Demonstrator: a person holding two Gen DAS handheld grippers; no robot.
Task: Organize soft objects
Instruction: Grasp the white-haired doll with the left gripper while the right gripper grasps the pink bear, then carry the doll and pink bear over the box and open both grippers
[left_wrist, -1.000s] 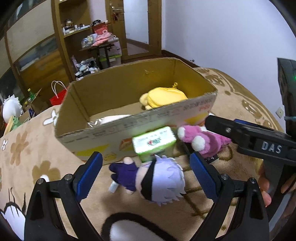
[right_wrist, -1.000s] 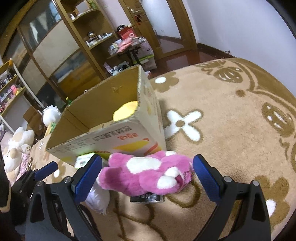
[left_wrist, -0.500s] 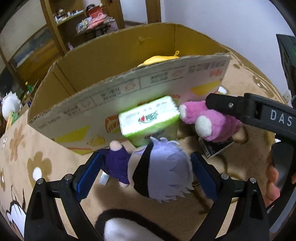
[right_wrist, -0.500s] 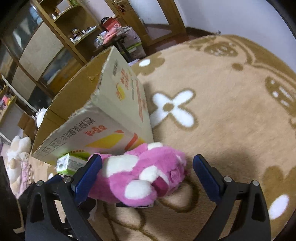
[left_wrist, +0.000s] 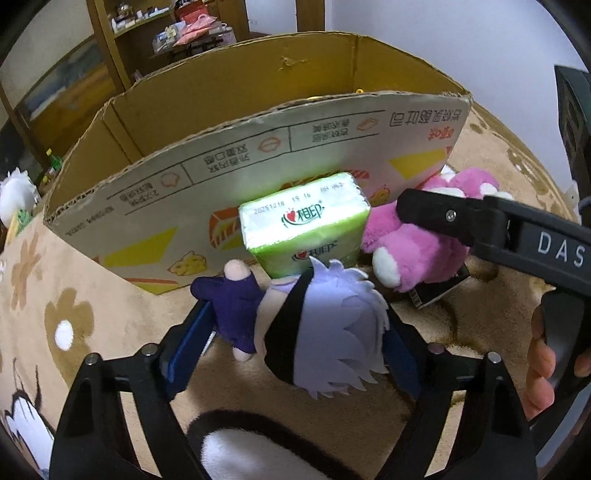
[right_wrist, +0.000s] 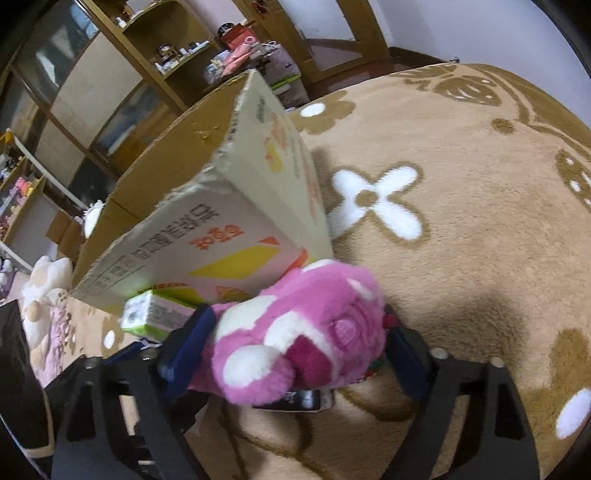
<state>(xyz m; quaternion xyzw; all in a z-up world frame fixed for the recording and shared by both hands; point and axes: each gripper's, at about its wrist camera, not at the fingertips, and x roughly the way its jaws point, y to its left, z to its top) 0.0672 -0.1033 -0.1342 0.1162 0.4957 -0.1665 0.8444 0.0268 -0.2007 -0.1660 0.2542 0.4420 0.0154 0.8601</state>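
A white-haired doll in a black blindfold and purple clothes lies squeezed between the left fingers. A pink plush bear with white patches is pinched between the right fingers, just beside the cardboard box wall.

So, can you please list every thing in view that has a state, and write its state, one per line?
Left gripper: shut on the white-haired doll.
White-haired doll in purple clothes: lying on the carpet, clamped between the blue pads.
Right gripper: shut on the pink plush bear.
Pink plush bear: squeezed between the pads, low over a dark flat item.
Brown cardboard box: open at the top.
Green tissue pack: sealed, beside the box wall.
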